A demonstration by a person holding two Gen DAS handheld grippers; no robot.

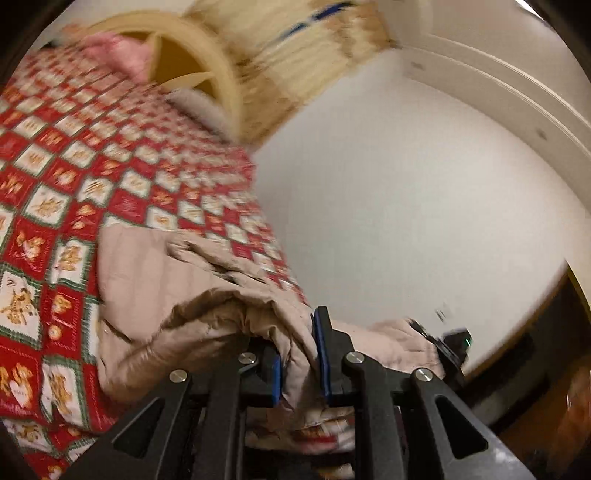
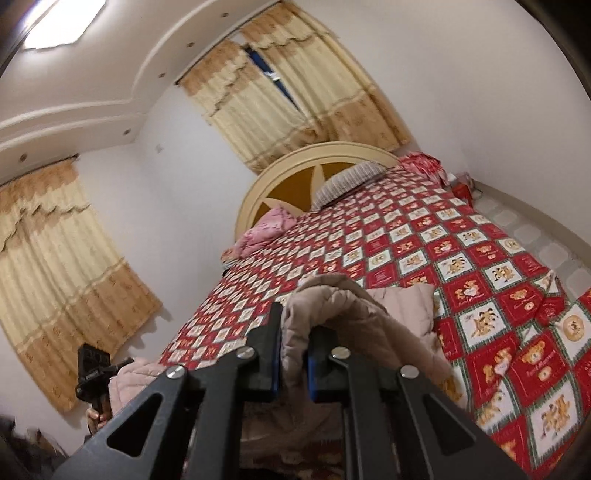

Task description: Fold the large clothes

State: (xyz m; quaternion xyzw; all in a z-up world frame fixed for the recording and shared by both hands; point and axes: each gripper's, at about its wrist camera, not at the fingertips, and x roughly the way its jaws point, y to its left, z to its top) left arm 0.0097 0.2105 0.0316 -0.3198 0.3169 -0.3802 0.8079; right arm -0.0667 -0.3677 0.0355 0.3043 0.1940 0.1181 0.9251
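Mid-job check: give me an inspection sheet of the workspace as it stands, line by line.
Surface: bed under a red and white checked bear-print cover.
Job's things: beige quilted garment, part lifted, part lying on the cover.
Clutter: pink bundle and striped pillow by the headboard; red items at the far corner.
Grippers: left gripper and right gripper, each shut on garment fabric.
Cables: nothing seen.
Surroundings: white walls, beige curtains, ceiling light.
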